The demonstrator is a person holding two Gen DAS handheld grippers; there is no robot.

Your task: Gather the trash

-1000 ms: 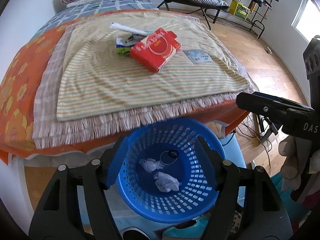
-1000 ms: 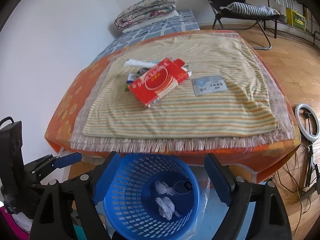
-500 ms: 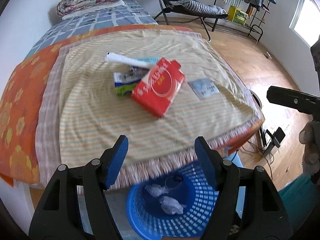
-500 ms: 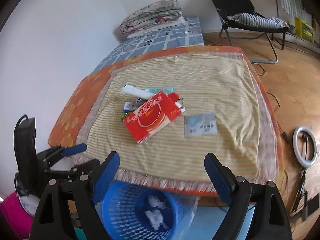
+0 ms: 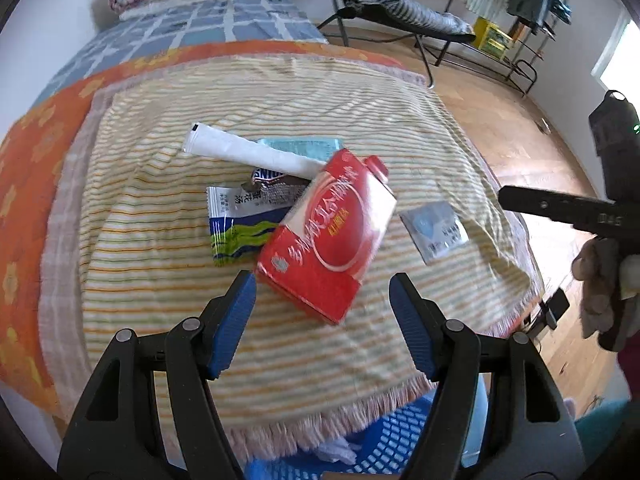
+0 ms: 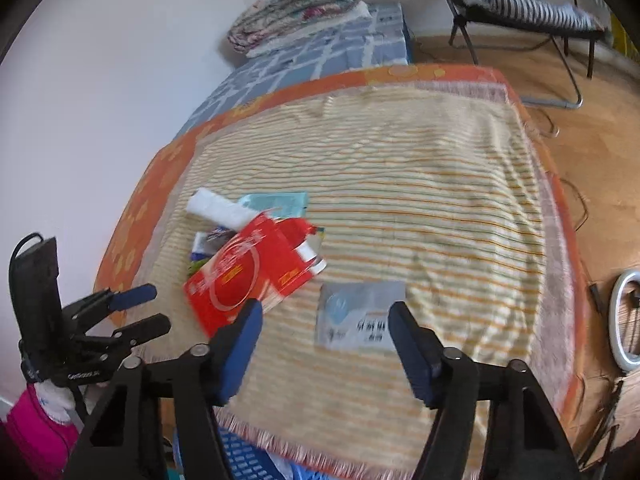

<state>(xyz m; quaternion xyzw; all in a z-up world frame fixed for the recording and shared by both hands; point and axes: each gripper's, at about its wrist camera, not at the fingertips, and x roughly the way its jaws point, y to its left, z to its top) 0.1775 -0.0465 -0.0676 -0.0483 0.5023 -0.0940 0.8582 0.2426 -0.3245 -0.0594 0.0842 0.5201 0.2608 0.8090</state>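
Note:
A red carton lies on the striped cloth, on top of a green-and-blue packet, a white tube and a pale blue wrapper. A grey sachet lies to its right. My left gripper is open just before the carton's near corner, nothing between its fingers. My right gripper hangs over the grey sachet, its jaws closing with nothing gripped. The blue basket peeks out below the cloth's fringe.
A folded quilt lies at the far end of the bed. A black folding chair and a clothes rack stand on the wooden floor. A ring light lies on the floor at right.
Both grippers have moved forward from above the basket to over the cloth. The carton and sachet now sit close ahead, and the basket has slid under the bottom edge. The right jaws stand narrower.

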